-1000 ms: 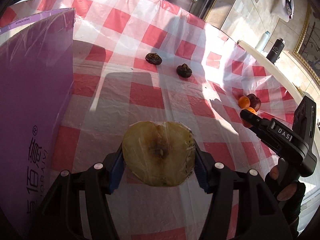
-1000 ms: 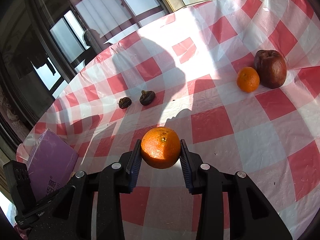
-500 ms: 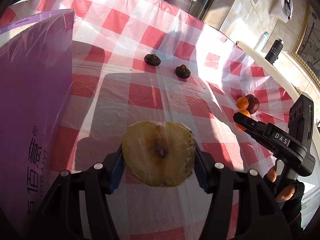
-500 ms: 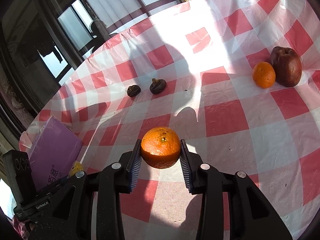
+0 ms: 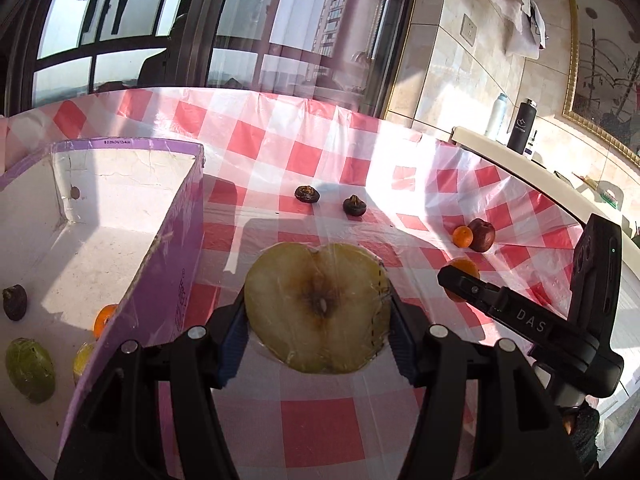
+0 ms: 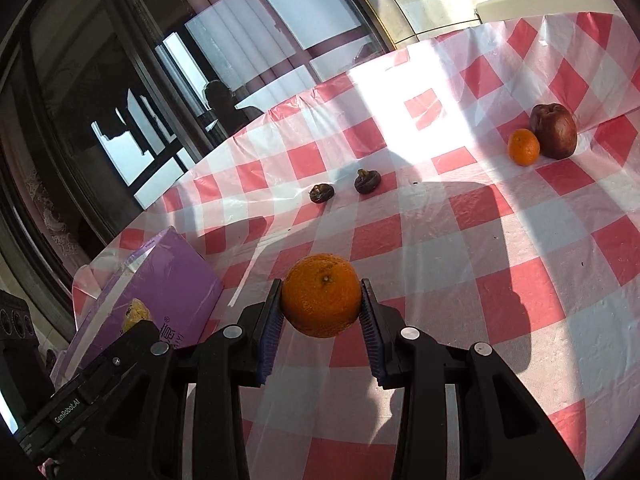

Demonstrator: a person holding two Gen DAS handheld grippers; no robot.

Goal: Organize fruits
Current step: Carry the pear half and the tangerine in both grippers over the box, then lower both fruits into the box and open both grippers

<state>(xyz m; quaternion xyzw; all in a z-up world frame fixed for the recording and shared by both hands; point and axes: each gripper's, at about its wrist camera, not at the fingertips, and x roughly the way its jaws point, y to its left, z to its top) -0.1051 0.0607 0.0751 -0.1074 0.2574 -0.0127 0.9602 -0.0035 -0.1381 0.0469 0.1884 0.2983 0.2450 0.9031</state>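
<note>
Both hand-held grippers carry fruit above the checked table [image 5: 320, 432].

The left hand-held gripper [image 5: 318, 330] clamps a wrapped apple half [image 5: 318, 307] beside the purple box [image 5: 168, 264], which holds several fruits. The right hand-held gripper [image 6: 321, 312] pinches an orange [image 6: 322, 295]. Farther off lie two dark fruits [image 6: 322, 193], then a small orange [image 6: 523, 147] touching a dark red apple [image 6: 554, 131].

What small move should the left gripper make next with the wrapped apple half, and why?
Probably carry it left over the purple box's wall, then release. The left gripper holds the apple half just right of the open box, where other fruits already lie; the right gripper holds an orange.
</note>
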